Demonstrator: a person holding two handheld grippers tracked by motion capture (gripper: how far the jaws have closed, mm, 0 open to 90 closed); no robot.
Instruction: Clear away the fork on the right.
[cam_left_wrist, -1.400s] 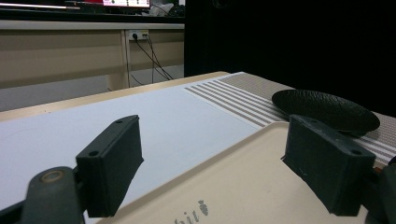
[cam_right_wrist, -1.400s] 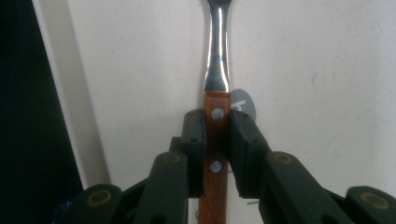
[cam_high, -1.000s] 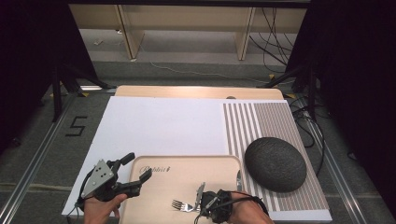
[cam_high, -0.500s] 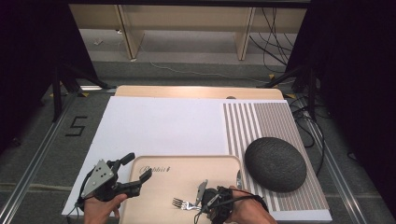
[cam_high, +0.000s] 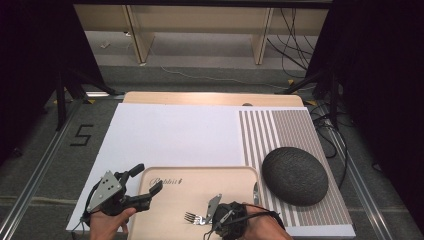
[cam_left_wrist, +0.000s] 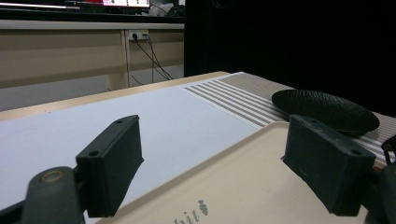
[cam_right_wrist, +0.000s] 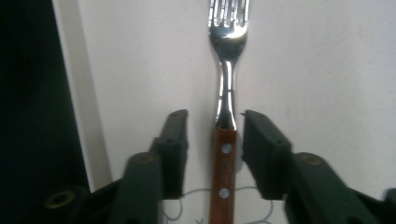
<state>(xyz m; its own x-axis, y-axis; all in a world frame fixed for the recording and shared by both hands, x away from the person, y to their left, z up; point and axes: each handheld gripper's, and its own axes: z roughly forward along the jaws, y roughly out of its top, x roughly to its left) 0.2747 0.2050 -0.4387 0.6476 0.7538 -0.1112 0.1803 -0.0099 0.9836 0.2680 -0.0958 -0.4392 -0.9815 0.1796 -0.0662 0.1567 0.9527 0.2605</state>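
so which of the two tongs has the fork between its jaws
The right tongs: their jaws, just closing, flank the fork at its wooden handle on the tray, gaps still showing. The left tongs stand wide open over the tray's edge with nothing between.

A silver fork (cam_right_wrist: 227, 70) with a red-brown wooden handle lies on a beige tray (cam_high: 200, 190); a dark textured bowl (cam_high: 295, 175) sits on a grey-and-white striped mat (cam_high: 280, 130).

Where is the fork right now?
The fork lies on the beige tray near its front edge in the high view, its wooden handle between the open jaws of the right gripper.
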